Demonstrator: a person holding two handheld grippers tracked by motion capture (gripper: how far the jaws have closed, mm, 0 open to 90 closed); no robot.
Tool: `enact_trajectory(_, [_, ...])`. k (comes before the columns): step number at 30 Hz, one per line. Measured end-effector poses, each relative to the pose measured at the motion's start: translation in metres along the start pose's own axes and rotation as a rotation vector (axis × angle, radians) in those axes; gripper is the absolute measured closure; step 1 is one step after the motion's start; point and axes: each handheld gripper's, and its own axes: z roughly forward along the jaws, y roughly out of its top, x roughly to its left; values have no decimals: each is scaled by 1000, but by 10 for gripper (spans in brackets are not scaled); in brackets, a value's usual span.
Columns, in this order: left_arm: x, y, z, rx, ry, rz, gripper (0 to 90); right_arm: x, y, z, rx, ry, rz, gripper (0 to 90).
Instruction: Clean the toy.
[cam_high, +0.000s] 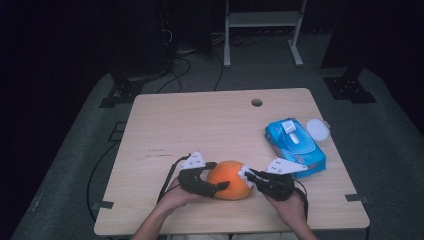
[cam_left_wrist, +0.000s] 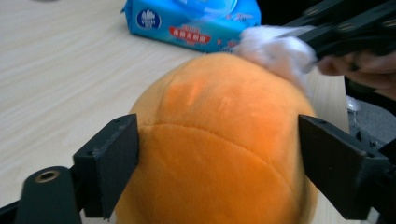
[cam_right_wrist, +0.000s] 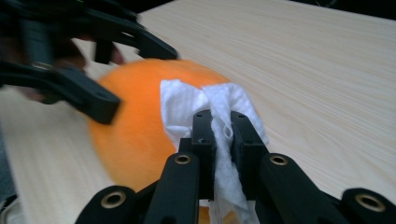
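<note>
- Between my left gripper (cam_high: 216, 186) jaws, spread wide: orange plush ball (cam_left_wrist: 219, 154), braced steady.
- Right gripper (cam_right_wrist: 219, 128) pinches white wipe (cam_right_wrist: 187, 109) against it, for wiping.

The high view is dim overall: only the table (cam_high: 210, 130) is lit, from above, while the room toward 12, 9 and 3 o'clock sinks into near-black, grainy dark. Shadows on the wood are soft and short. In the left gripper view the orange plush ball (cam_left_wrist: 219, 154) is softly blurred (too close to focus). In the right gripper view the far gripper at 10 o'clock smears with motion blur.
</note>
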Motion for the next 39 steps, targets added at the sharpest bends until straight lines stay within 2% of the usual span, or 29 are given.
enact_trajectory(4, [-3,-1,3,-9,-2,12,235,12,5,1,-35,65,-40,810])
enact_trajectory(6, [-4,0,3,-5,13,27,267,16,6,3,-26,33,-75,811])
enact_trajectory(7, [-5,0,3,-8,23,31,306,16,6,4,-26,21,-75,811])
enact_trajectory(9, [-5,0,3,-5,35,45,346,10,5,2,-25,0,-57,812])
enact_trajectory(11, [-3,0,2,-6,42,36,346,1,1,1,-28,-18,-23,811])
enact_trajectory(12, [-2,0,1,-11,45,29,346,-5,-2,0,-24,-21,5,812])
enact_trajectory(14, [4,-3,-1,-26,40,-6,346,-12,-7,0,-10,-40,14,811])
enact_trajectory(16, [8,-4,-3,-34,35,-22,351,-16,-10,-1,-5,-42,34,812])
enact_trajectory(19, [11,-5,-4,-39,37,-30,378,-14,-10,-2,-5,-39,29,811])
enact_trajectory(23, [15,-7,-7,-47,34,-42,401,1,-5,-2,-13,-24,-37,809])
enact_trajectory(25, [16,-8,-7,-55,31,-56,403,-3,-6,-2,-9,-20,-19,810])
enact_trajectory(27, [15,-7,-7,-52,35,-57,401,-11,-10,0,13,-44,12,810])
enact_trajectory(28, [14,-6,-6,-49,33,-53,399,-15,-13,1,28,-64,20,811])
enact_trajectory(30, [9,-5,-4,-46,35,-52,390,-21,-15,2,37,-58,59,810])
enact_trajectory(32, [4,-3,-2,-40,46,-35,370,-18,-11,0,21,-65,42,810])
enact_trajectory(37, [-14,2,4,-24,50,50,336,-8,2,-5,-45,-25,10,810])
enact_trajectory(39, [-19,4,5,-16,50,72,300,-3,2,-4,-42,-24,-26,809])
